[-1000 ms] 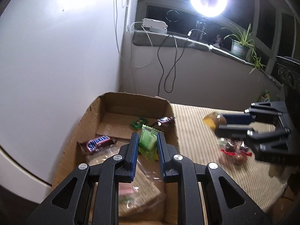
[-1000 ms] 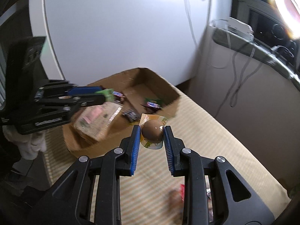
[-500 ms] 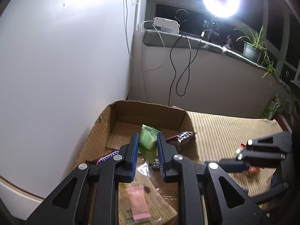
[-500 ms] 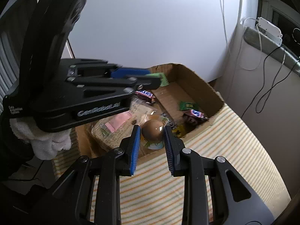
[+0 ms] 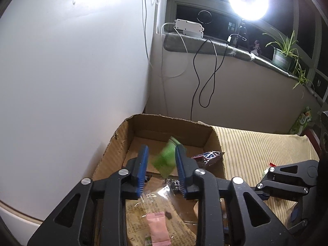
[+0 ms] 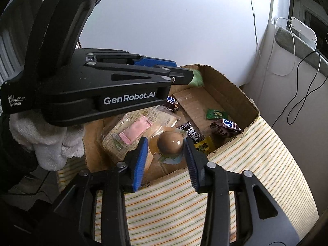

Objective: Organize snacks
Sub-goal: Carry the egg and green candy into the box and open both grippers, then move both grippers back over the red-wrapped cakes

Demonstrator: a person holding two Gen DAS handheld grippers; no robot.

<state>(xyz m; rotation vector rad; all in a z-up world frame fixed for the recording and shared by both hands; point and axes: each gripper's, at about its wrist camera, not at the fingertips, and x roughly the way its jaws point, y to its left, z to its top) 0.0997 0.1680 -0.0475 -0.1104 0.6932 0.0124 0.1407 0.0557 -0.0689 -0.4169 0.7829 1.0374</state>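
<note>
An open cardboard box holds snacks. My left gripper hangs over its far half, jaws opening. A green packet is blurred and tilted between them, leaning on the right pad and clear of the left one. My right gripper is over the box's near edge, jaws also opening. A brown egg in a clear packet sits between them, with a gap to the left pad.
The box holds two Snickers bars, a small green packet, a clear bag with a pink sachet and dark wrappers. The striped tablecloth runs right of it. Wall and windowsill with cables stand behind; a white cloth lies left.
Both grippers have come in over the box and their jaws have spread. The green packet has slipped askew in the left one. The egg packet is no longer pinched on both sides.
</note>
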